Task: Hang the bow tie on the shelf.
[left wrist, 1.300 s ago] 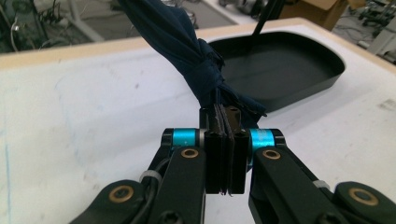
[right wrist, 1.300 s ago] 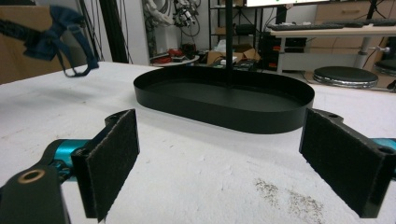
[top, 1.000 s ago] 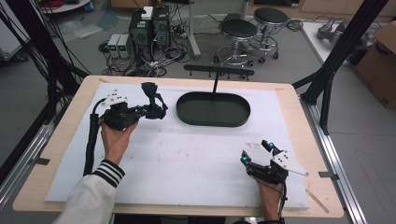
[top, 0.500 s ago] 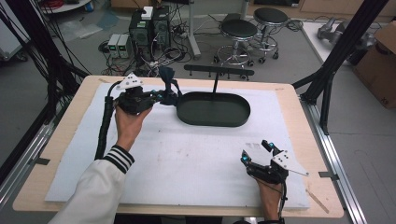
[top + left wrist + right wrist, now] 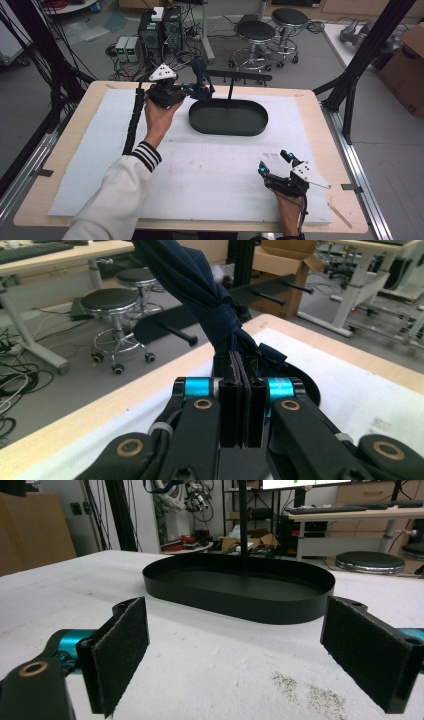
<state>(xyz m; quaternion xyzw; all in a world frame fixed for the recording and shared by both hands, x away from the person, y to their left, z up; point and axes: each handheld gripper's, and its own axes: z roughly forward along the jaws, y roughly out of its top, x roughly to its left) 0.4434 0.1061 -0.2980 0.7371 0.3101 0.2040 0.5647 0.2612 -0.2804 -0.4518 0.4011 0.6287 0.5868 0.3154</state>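
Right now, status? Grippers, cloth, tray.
Left gripper shut on dark blue cloth, held up at black oval tray left end. Right gripper open, empty, low on white mat. Tray looks empty, path clear.

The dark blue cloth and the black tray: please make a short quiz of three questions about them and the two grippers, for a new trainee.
1. True or false: the left gripper is shut on the dark blue cloth.
2. The cloth is: A) flat in the black oval tray; B) hanging lifted at the tray's far left end; C) beside the right gripper.
3. Are the right gripper's jaws open or shut?

Key: 1 true; 2 B; 3 open, with nothing between them.
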